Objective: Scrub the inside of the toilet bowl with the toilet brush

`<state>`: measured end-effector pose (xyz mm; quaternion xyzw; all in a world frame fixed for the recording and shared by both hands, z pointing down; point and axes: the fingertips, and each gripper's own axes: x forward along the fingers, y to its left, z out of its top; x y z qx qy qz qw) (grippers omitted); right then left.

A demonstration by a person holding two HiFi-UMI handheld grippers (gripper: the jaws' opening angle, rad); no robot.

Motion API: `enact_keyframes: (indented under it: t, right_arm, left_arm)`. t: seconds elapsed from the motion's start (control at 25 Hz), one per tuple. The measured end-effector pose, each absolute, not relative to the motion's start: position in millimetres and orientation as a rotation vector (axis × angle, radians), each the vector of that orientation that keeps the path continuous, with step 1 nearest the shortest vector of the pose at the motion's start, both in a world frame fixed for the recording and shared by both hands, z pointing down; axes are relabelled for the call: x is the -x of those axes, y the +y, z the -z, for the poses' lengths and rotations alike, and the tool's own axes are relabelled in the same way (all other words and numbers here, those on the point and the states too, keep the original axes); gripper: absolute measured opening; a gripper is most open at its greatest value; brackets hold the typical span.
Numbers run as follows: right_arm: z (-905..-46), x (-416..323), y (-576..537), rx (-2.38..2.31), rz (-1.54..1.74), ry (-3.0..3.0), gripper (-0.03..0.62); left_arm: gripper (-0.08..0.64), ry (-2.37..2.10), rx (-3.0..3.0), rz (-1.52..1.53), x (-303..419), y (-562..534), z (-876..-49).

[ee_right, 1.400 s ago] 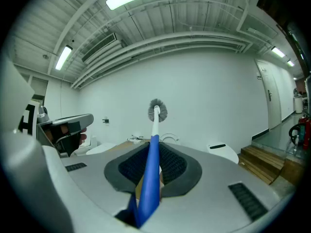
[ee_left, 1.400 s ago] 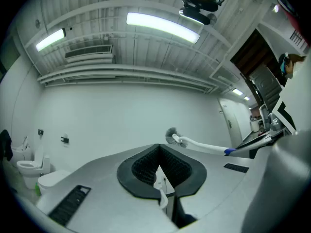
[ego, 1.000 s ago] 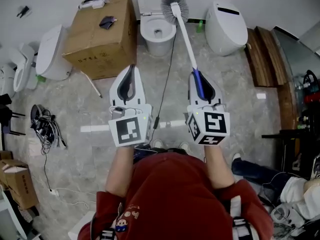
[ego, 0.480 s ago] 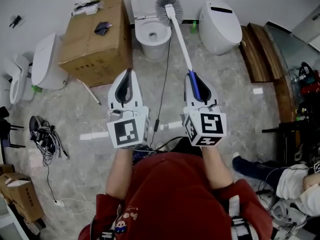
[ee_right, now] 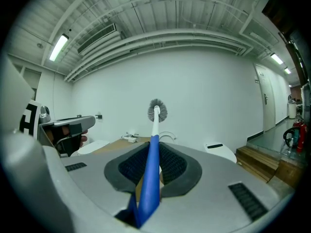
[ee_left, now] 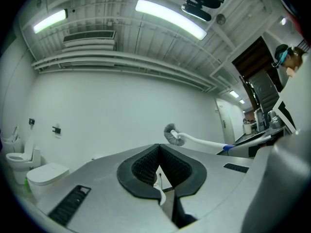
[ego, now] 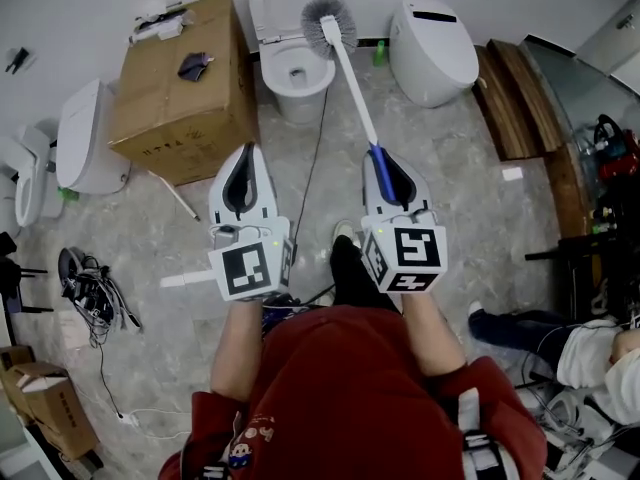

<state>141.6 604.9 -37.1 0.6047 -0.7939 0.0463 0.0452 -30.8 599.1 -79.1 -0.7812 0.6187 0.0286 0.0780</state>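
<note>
Marble floor; toilet brush near white toilet bowl

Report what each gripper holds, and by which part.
The right gripper is shut on the toilet brush, at the blue end of its handle. The left gripper is shut and empty.

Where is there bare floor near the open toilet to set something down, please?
The widest bare floor lies between the closed toilet, the wooden steps and the toilet brush handle. A smaller patch sits between the cardboard box and the cable bundle. It is crowded beyond the steps, at the right edge.
</note>
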Motion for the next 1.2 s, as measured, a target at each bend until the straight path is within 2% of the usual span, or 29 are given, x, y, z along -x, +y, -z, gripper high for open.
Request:
enact_keyframes:
  t: [0.84, 1.2]
  right_arm:
    - [19, -199, 373, -1.822, -0.273, -2.429, 0.061]
    - [10, -222, 322, -1.82, -0.312, -2.433, 0.061]
  left_arm:
    - [0.012, 1.879, 2.273, -0.051, -17, 373, 92]
    - [0.012, 1.894, 2.278, -0.035, -45, 320, 86]
